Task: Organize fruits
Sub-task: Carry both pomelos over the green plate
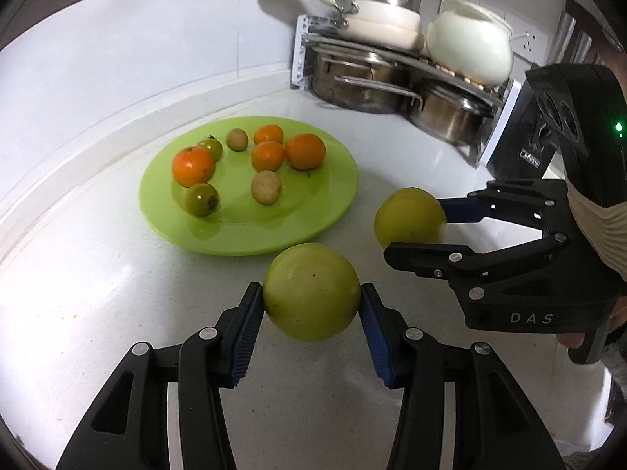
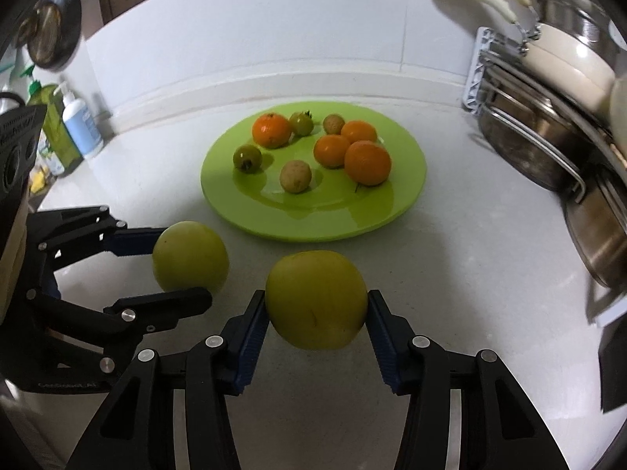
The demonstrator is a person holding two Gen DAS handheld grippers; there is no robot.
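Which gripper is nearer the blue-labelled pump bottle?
Left. The left gripper, shut on a green fruit, is on the bottle's side; the right gripper is farther away.

Count, left wrist view unless noted.

Green plate (image 1: 337, 203): 1, centre of frame.

On plate:
- oranges: 4 (image 1: 192, 166) (image 1: 268, 134) (image 1: 267, 155) (image 1: 305, 151)
- small green tomatoes: 2 (image 1: 202, 199) (image 1: 211, 148)
- small tan round fruits: 2 (image 1: 266, 187) (image 1: 237, 139)

Large yellow-green fruits: 2, off plate, lower centre (image 1: 311, 291) and centre right (image 1: 409, 217).

Tongs: 2 sets, left (image 1: 311, 305), right (image 1: 415, 231).

Right wrist view, left edge: bottles, 2 (image 2: 82, 123) (image 2: 53, 125).
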